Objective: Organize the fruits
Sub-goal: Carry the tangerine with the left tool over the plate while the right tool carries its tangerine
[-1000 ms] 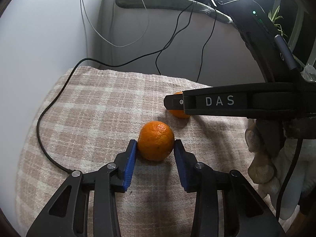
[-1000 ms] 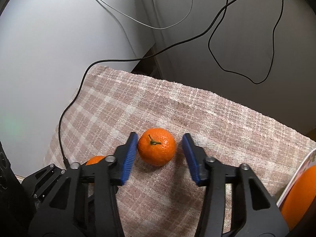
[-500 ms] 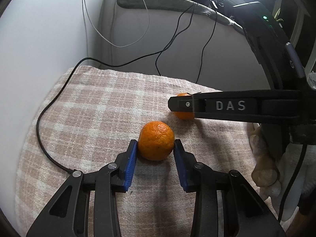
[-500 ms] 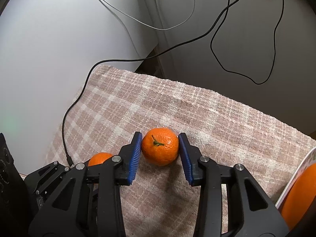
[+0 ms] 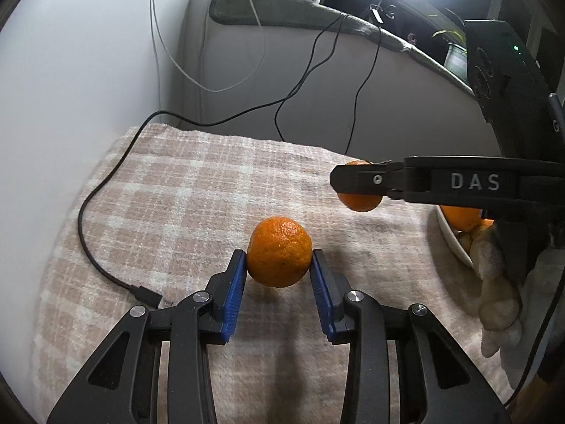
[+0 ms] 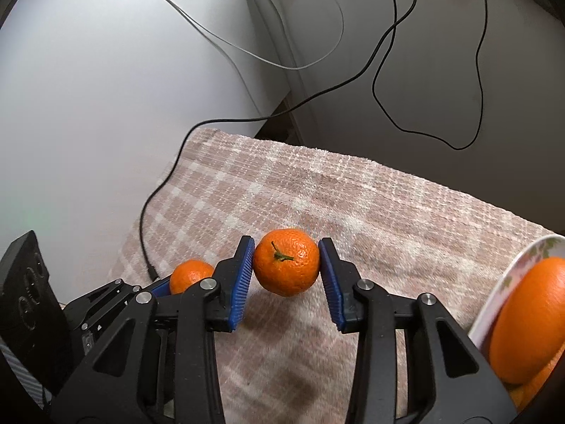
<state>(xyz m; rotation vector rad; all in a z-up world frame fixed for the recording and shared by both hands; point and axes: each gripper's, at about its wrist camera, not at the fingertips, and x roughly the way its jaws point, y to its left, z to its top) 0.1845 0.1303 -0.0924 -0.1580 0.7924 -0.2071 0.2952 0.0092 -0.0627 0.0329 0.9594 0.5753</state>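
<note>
Carrying both mandarins calls for steady pressure: each hand-held gripper, left (image 5: 279, 265) and right (image 6: 286, 261), clasps one; bowl (image 6: 508, 279) waits beside.

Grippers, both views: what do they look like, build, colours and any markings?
Both the left gripper and right gripper have matte black angular fingers with silver pivot screws and ribbed blue pads. From the left view, the right one's side reads "DAS" in white, with a small green light on its housing.
</note>
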